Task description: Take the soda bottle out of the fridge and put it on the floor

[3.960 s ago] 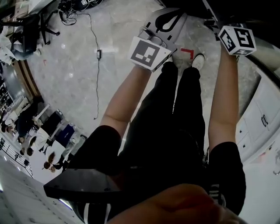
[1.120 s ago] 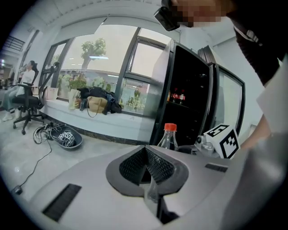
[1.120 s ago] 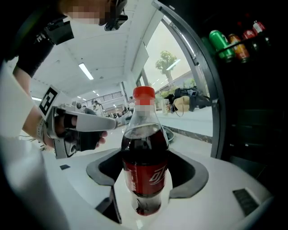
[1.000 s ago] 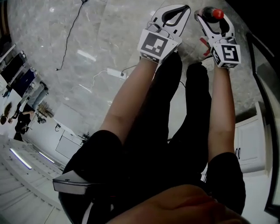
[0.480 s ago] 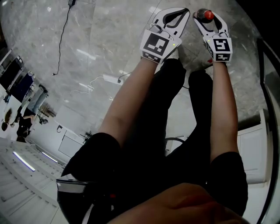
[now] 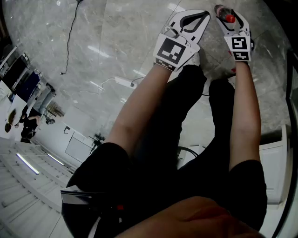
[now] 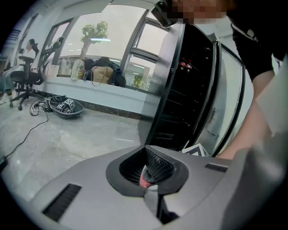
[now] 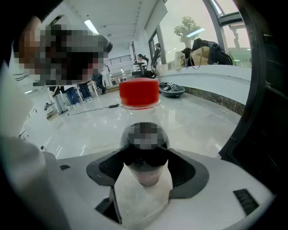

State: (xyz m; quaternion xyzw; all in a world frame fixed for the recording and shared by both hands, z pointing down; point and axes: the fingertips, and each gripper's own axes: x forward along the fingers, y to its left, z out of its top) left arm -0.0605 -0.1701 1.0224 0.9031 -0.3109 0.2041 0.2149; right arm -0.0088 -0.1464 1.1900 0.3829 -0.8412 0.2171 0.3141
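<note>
A person's right gripper (image 6: 228, 16) is clamping the soda bottle (image 8: 140, 130) just below its red cap, clear of the open fridge (image 7: 189, 94) and above the marble floor (image 6: 107, 51); the left gripper (image 6: 188, 21) is idling, jaws together and empty; the carrying step is apparently ending, and the next move is calling for lowering the bottle upright before letting go.

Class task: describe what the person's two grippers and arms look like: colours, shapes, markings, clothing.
The left gripper and right gripper are pale grey shells, each ending in a claw lined with black textured pads. Each carries a white cube printed with black square markers. No cables show. The arms are bare below short black sleeves; the trousers are black too.
</note>
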